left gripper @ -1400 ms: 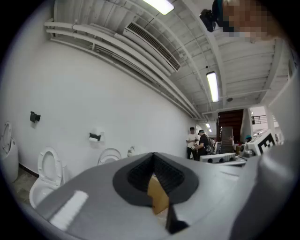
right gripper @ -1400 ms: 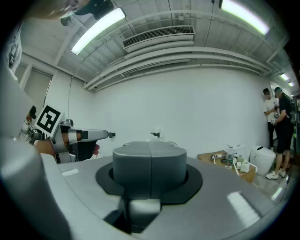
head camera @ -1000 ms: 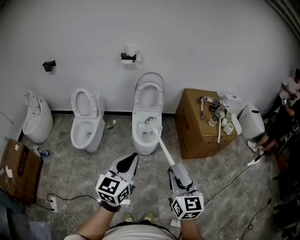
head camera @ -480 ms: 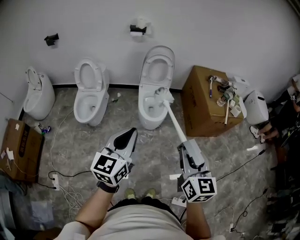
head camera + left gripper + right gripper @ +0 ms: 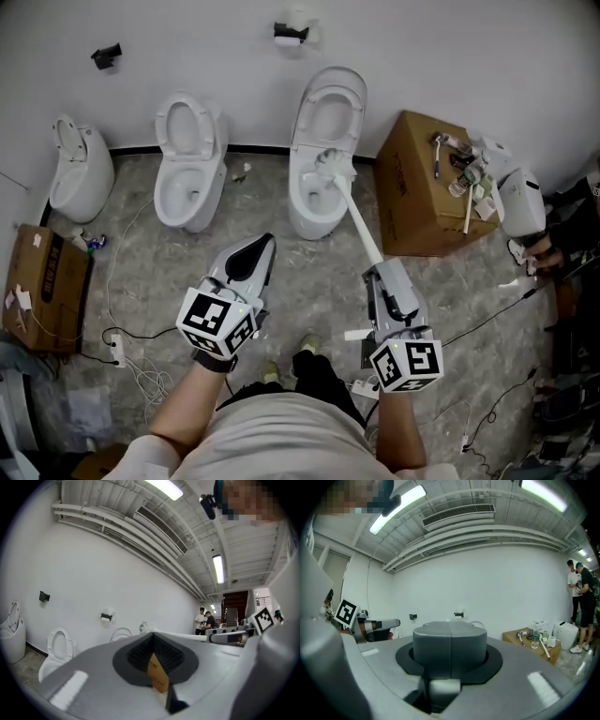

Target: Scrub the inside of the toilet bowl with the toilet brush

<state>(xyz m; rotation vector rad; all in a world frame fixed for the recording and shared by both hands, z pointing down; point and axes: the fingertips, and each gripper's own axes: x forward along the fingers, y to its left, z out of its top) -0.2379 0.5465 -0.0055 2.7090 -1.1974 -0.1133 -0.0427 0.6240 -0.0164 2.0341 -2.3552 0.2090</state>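
Right tool [image 5: 377, 274] is clamped on the near end of the toilet brush [image 5: 357, 221], and the white bristle head sits far out over the open toilet bowl [image 5: 313, 225]; whether it is below the rim, can't tell. Left tool [image 5: 261, 249] is pressed together on nothing, idle to the left. The brush looks light, with a long, stiff, smooth shaft likely to twist in a pinch, so that far-back hold buys reach but little leverage. For room, the cardboard box [image 5: 417, 192] crowds the bowl's right, a second toilet [image 5: 187, 178] stands apart on the left, and the porcelain rim is the edge to mind
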